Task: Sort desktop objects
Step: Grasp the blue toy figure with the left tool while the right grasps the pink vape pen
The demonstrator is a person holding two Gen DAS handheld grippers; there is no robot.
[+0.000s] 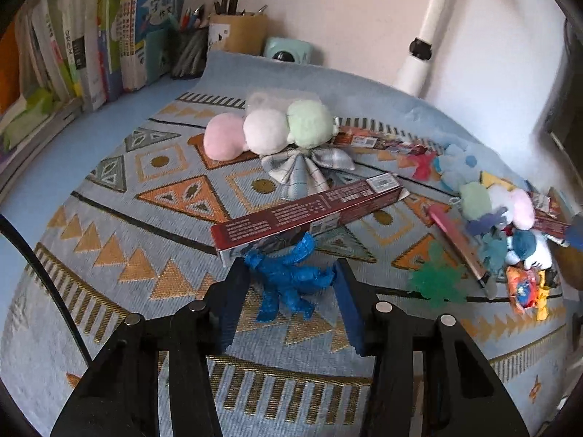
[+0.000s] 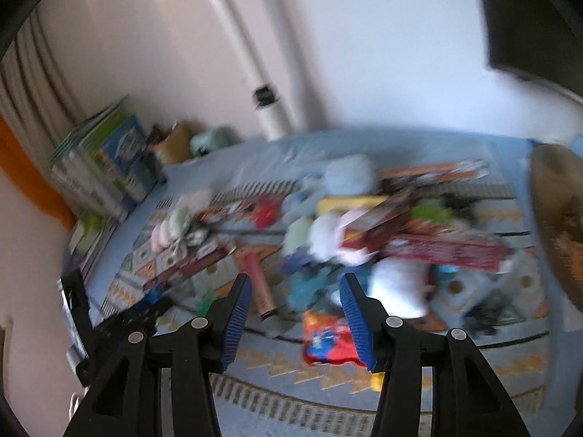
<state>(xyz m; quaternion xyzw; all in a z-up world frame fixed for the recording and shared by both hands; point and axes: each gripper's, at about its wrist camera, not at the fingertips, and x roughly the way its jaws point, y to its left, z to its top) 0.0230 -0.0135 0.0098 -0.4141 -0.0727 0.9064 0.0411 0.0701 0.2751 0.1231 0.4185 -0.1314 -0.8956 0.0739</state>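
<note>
Step in hand: judged to be the pick-up of one small toy for sorting; the left gripper (image 1: 291, 280) is lined up on a blue plastic figure (image 1: 288, 280) lying on the patterned cloth (image 1: 120, 218).
Blue plastic figure: lies flat between the two blue pads, its body near the right pad (image 1: 348, 306); whether either pad touches it cannot be told. A long dark red box (image 1: 309, 215) lies just beyond it at 12 o'clock, its near edge touching or overlapping the figure's top.
Left gripper state: jaws spread wide, nothing gripped yet.
Left gripper pose: low over the cloth, pointing forward and down, fingers straddling the figure.
Next move, as judged: close on the figure's body without catching the box edge, then lift clear.
Right gripper (image 2: 295, 313) state: jaws wide apart, nothing between them.
Right gripper pose: held higher, tilted toward the toy heap (image 2: 364, 225); view is motion-blurred, so fine detail is not readable.
Other stock, left view: three pastel plush balls (image 1: 269, 131) at 12 o'clock; mixed toy heap (image 1: 503, 218) at 3 o'clock; row of books (image 1: 94, 36) at 10 o'clock; pen holders (image 1: 218, 36) at 11 o'clock.
</note>
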